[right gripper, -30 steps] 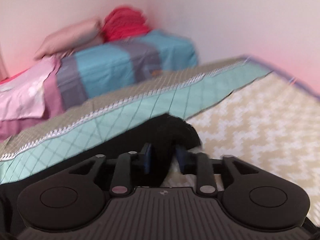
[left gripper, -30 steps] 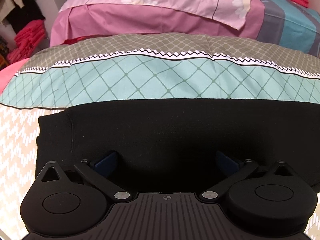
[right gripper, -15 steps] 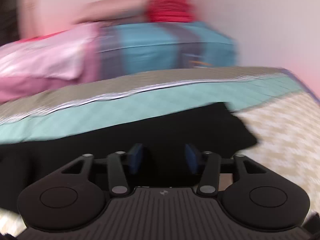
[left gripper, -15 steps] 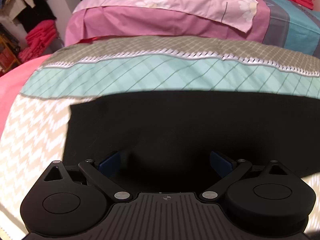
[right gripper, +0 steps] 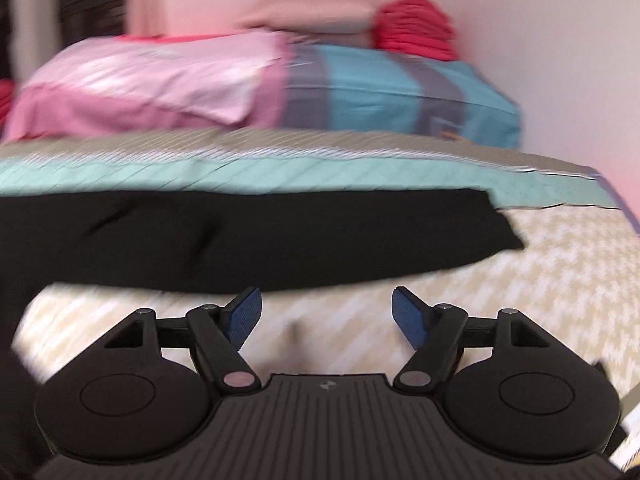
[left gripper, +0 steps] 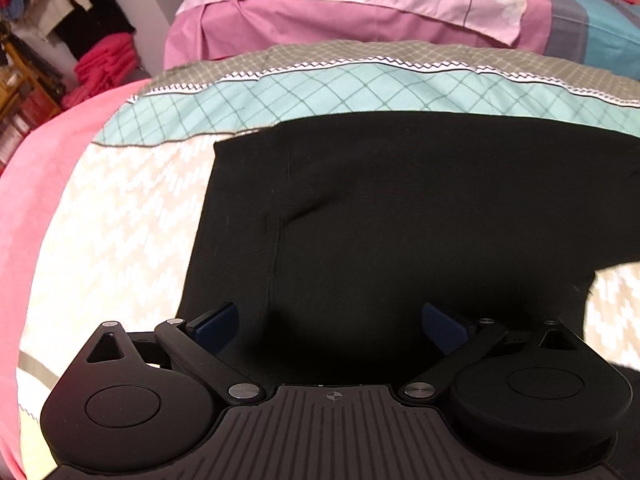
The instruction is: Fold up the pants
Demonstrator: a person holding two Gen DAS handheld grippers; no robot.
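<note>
- The black pants (left gripper: 420,220) lie flat on the zigzag bedspread (left gripper: 120,220), just below its teal band (left gripper: 320,88); your left gripper (left gripper: 330,322) hovers wide over them, empty.
- Your right gripper (right gripper: 326,314) is opening with nothing between its jaws, just short of the pants' near edge; the loose right end could creep askew and spoil the next fold.

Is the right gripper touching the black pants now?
Apart. In the right wrist view the right gripper has its jaws opening with nothing between them; only the patterned bed cover shows there, and the black pants lie beyond the blue fingertips.
</note>
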